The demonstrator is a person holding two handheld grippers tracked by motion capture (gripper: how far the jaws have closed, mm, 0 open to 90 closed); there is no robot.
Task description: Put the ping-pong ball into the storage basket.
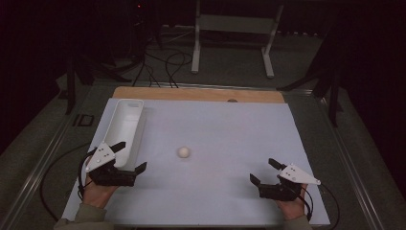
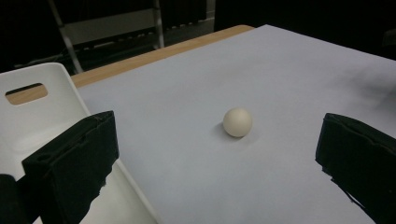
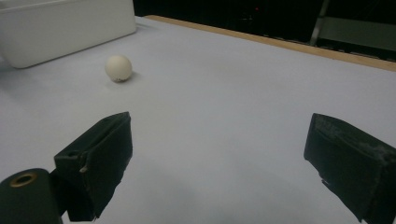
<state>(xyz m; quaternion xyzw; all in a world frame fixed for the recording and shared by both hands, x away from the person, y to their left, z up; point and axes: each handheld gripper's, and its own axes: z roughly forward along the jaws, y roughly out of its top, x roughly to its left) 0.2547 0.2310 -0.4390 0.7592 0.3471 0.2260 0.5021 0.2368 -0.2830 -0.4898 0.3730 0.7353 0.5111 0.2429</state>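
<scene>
Sitting mid-tabletop, the small ball (image 1: 183, 152) is looking light, smooth and roll-prone; both hand-held grippers, left (image 1: 130, 159) and right (image 1: 263, 171), are gaping wide, so pinching across its widest middle seems best.

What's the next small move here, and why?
Probably ease the left gripper forward to bring its jaws around the ball. Its jaws stand open, the ball lies loose on the white sheet, closer to it than to the right gripper, with the tray beside it.
</scene>
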